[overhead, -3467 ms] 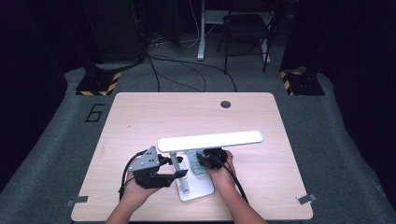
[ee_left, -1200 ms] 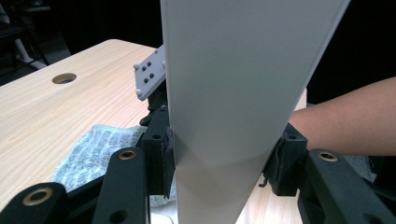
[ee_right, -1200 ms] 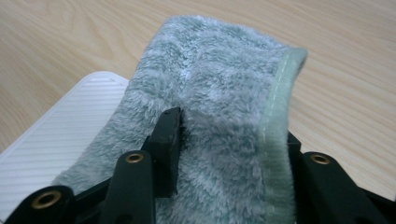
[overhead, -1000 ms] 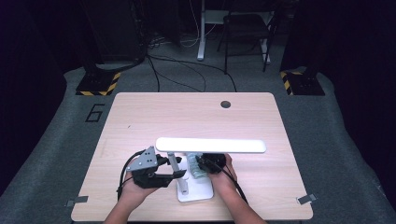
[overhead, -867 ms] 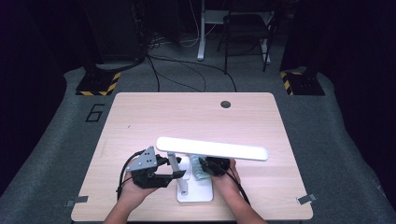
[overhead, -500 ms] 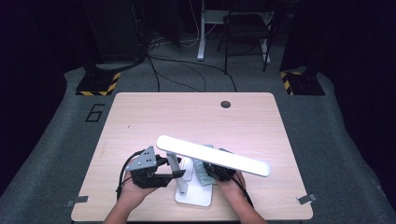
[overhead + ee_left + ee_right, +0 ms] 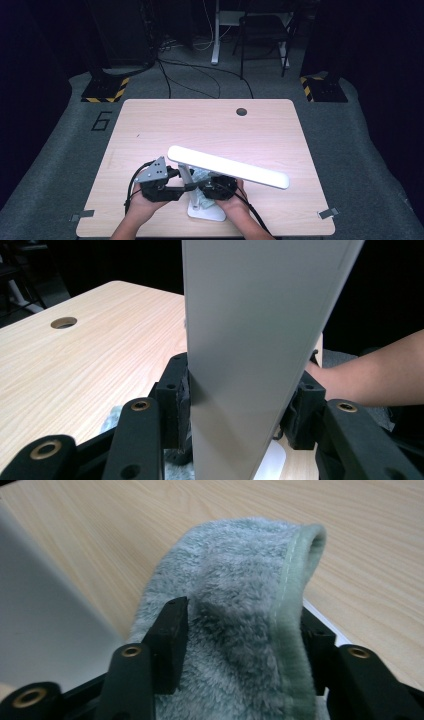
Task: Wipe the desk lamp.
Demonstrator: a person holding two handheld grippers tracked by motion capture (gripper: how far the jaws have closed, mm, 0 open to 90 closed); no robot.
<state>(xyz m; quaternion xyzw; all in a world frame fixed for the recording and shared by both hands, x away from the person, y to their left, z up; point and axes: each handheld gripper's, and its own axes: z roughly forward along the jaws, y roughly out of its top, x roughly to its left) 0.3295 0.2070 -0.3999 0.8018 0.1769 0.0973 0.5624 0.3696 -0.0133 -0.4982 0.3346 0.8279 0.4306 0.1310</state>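
Black jaws of the left gripper [image 7: 239, 425] clamped on the white upright stem [image 7: 250, 365] of a desk lamp, pads pressing both flat sides, plain as day in the left gripper view; from the high view just a dark gripper [image 7: 175, 186] with its grey three-cornered plate, nosed up against the stem [image 7: 185, 176]. Fluffy grey-green cloth [image 7: 235, 620] bunched between the jaws of the right gripper [image 7: 240, 640], which have just been opening, stitched hem running up the right side; pads look to be touching the pile on both sides, though can't really tell how firmly. Same cloth barely a pale scrap [image 7: 202, 176] from above, tucked under the lamp's long white head [image 7: 227, 166], which slants across toward the right of the table. Right gripper [image 7: 212, 187] up there sits just right of the stem, over the lamp's white base [image 7: 212, 214]. Pale wall of the lamp along the left edge of the right gripper view, light wood table [image 7: 375, 555] behind. Cable hole [image 7: 63, 322] far off in the left gripper view, forearm [image 7: 370, 385] coming in from the right. Floor cables and a chair beyond the table [image 7: 210, 125] from above.
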